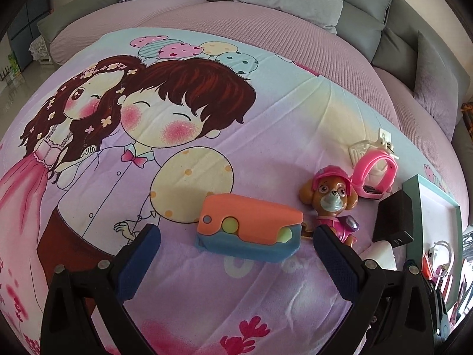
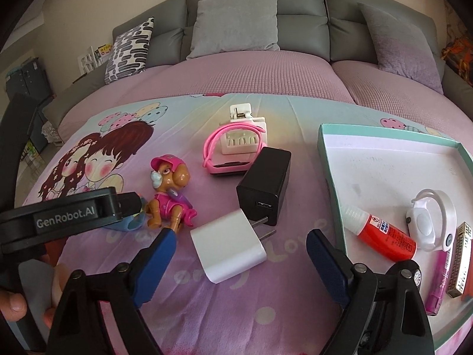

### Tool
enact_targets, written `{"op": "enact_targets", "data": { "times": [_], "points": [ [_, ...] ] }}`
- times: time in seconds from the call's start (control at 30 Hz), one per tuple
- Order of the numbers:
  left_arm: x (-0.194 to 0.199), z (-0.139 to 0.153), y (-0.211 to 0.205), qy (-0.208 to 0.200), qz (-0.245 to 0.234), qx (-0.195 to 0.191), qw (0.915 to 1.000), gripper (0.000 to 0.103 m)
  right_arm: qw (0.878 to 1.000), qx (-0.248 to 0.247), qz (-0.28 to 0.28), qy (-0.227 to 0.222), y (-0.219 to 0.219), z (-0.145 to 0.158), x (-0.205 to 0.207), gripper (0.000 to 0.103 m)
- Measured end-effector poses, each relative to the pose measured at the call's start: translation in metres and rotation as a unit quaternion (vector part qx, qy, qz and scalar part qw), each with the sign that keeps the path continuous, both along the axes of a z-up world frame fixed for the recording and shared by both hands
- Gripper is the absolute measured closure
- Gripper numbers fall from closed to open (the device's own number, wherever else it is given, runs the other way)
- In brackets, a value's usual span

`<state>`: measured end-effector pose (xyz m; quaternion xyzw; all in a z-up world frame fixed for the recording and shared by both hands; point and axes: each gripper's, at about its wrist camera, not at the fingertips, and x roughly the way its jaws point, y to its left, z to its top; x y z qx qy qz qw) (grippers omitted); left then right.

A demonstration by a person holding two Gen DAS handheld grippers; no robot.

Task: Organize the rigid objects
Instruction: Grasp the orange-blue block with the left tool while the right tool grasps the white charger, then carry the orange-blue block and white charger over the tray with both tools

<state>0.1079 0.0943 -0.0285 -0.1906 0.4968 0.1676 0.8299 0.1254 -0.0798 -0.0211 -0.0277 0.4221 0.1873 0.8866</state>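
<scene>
My left gripper (image 1: 236,232) is open over the printed quilt, its blue pads on either side of an orange and blue toy block (image 1: 251,222) without touching it. My right gripper (image 2: 241,238) is open too, with a white plug charger (image 2: 227,248) lying between its fingers, untouched. Behind the charger stand a black USB charger (image 2: 264,183), a pink watch (image 2: 224,151) around a white clip holder (image 2: 245,136), and a pup figure (image 2: 170,195) in a pink cap. A teal-rimmed white tray (image 2: 328,159) sits to the right.
In the tray lie a red glue bottle (image 2: 384,233), a white watch (image 2: 434,222), a pink pen (image 2: 440,281) and a small box (image 2: 461,260). The left gripper's black body (image 2: 68,216) and a hand (image 2: 11,301) fill the lower left. Grey sofa cushions (image 2: 236,20) rise behind.
</scene>
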Motion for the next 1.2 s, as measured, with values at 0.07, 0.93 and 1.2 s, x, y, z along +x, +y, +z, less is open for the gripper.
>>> {"op": "enact_targets", "data": {
  "times": [0.07,0.93,1.2],
  "points": [
    [0.003,-0.004,0.001,0.007,0.006,0.004,0.9999,0.000,1.000,-0.001,0.003,0.003,0.001,-0.002,0.001,0.018],
    [-0.011,-0.004,0.016,-0.004,0.049,0.005,0.9988,0.030,1.000,-0.011,0.013,0.004,0.006,-0.005,0.000,0.038],
    [-0.013,0.005,0.015,-0.023,0.048,-0.011,0.9985,0.030,1.000,-0.010,0.010,-0.005,0.001,0.004,-0.002,0.053]
  ]
}}
